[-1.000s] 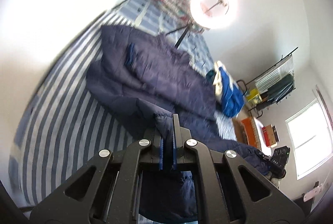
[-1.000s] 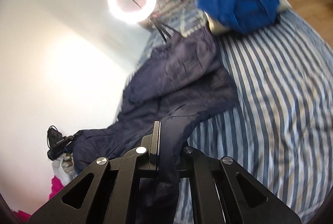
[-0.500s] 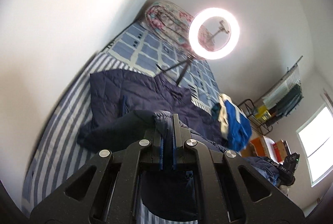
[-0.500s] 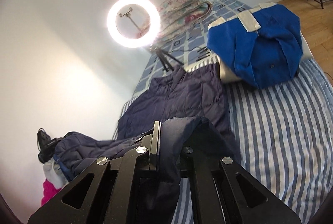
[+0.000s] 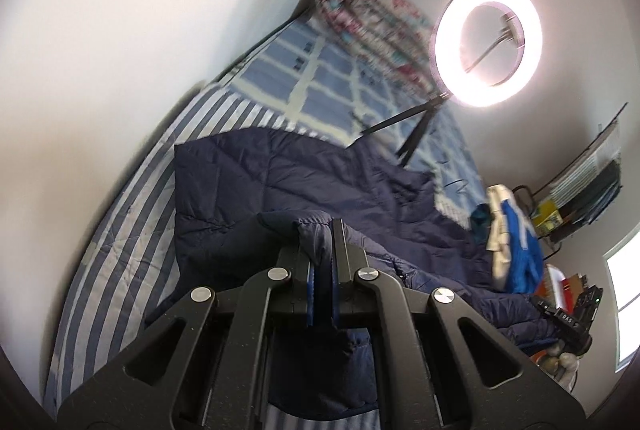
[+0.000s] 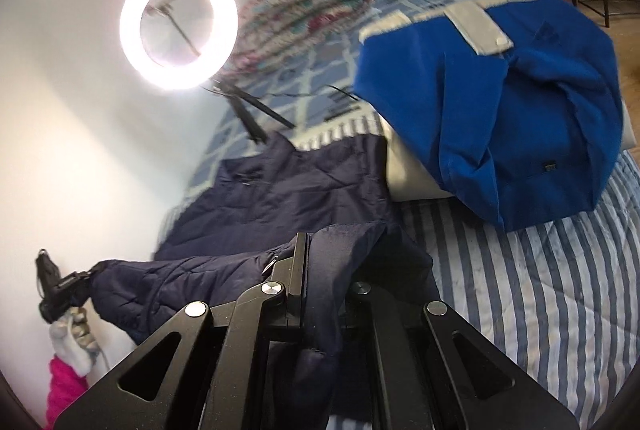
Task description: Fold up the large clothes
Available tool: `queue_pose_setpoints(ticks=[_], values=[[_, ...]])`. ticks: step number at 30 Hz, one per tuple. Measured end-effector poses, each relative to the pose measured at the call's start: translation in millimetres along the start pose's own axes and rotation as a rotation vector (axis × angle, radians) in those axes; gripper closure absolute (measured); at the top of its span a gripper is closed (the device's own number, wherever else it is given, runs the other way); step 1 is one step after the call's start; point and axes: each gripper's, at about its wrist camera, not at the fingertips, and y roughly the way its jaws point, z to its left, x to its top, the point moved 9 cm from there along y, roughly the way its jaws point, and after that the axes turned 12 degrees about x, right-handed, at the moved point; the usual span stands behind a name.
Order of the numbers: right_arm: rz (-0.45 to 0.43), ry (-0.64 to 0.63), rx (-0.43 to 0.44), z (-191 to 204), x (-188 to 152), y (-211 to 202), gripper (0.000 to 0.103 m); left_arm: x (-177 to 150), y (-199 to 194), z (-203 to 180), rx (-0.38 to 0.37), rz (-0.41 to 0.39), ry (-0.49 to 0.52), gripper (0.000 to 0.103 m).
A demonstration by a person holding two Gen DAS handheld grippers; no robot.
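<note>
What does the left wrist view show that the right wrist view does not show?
Only the left wrist view shows the bright window and the clothes rack. Only the right wrist view shows the pink cloth and the wooden floor. Both show the navy jacket on the striped bed, the ring light, the blue garment, and each gripper shut on the jacket.

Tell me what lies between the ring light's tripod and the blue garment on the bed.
In the right wrist view, only checked blue bedding and a thin black cable lie between the tripod and the blue garment.
</note>
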Motion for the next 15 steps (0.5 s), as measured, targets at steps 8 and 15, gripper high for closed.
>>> queue_pose_setpoints(ticks=[8, 15], values=[[0.042, 0.014, -0.087, -37, -8, 38, 0.099, -23, 63, 26, 0.074, 0.078, 0.008, 0.1], [0.076, 0.046, -0.067, -43, -14, 36, 0.087, -27, 68, 40, 0.063, 0.115, -0.049, 0.074]])
